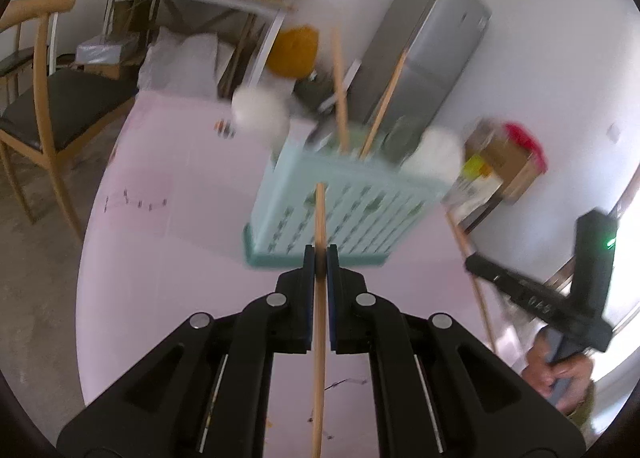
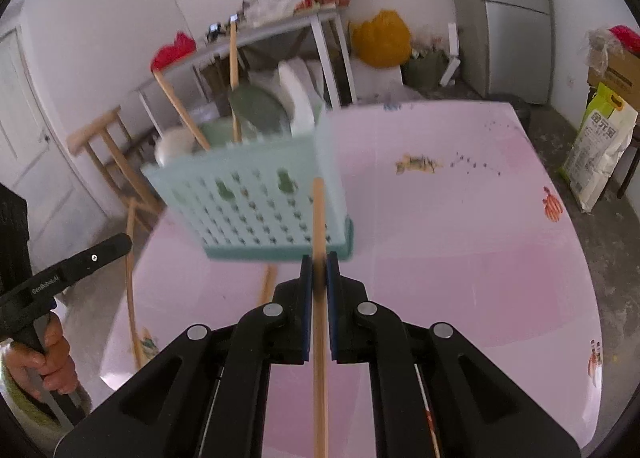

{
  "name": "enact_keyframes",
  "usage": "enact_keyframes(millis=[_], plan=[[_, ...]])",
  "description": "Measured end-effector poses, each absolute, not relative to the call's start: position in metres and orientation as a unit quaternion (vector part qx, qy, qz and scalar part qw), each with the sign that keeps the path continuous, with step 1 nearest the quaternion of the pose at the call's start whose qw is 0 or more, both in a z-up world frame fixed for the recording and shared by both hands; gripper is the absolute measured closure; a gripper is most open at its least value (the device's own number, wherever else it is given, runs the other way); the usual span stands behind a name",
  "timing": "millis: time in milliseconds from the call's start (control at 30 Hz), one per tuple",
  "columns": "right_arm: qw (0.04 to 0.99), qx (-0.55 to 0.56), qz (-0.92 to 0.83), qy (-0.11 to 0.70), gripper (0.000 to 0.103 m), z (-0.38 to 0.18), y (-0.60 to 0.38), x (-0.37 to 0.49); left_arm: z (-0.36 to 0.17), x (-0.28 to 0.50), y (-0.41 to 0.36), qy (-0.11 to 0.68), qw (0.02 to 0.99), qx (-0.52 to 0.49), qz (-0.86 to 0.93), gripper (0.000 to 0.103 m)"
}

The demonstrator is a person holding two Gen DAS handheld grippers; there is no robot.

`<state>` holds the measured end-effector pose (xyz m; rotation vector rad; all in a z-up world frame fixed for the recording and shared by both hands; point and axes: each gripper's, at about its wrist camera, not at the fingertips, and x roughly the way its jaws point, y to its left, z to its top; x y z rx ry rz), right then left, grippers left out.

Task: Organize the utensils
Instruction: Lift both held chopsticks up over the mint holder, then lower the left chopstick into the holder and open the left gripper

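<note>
A slotted pale teal basket (image 1: 344, 213) stands on the pink table (image 1: 180, 258). Two wooden chopsticks (image 1: 340, 89) lean upright in it beside blurred white and green dishes. My left gripper (image 1: 320, 254) is shut on a wooden chopstick (image 1: 319, 338), which is lifted and points toward the basket's near wall. My right gripper (image 2: 320, 262) is shut on a second chopstick (image 2: 319, 358), held the same way in front of the basket (image 2: 248, 209). Each view shows the other gripper off to the side, with a hand on its handle. Another stick (image 2: 267, 284) shows partly behind my right fingers.
A wooden chair (image 1: 40, 105) stands at the table's left. A cluttered side table (image 2: 280, 29), a yellow bag (image 2: 380, 37), a grey fridge (image 1: 420, 49), a cardboard box and a rice bag (image 2: 600, 149) line the walls. Crumbs (image 2: 418, 165) lie on the tabletop.
</note>
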<state>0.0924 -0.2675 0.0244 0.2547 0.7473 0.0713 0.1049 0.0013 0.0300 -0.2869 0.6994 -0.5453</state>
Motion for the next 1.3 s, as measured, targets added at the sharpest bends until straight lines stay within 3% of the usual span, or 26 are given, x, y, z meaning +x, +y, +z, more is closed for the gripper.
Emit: enact_keyframes(millis=[767, 967, 1300], plan=[[0.931, 0.14, 0.04, 0.336, 0.096, 0.047, -0.276, 0.077, 0.182, 0.123, 0.009, 0.081, 0.926, -0.207, -0.304, 0.099], [0.928, 0.142, 0.042, 0.341, 0.096, 0.043, -0.276, 0.078, 0.168, 0.145, -0.006, 0.076, 0.932, -0.216, -0.279, 0.099], [0.927, 0.139, 0.045, 0.345, 0.096, 0.041, -0.276, 0.081, 0.101, 0.173, -0.03, 0.137, 0.927, -0.225, -0.266, 0.099]])
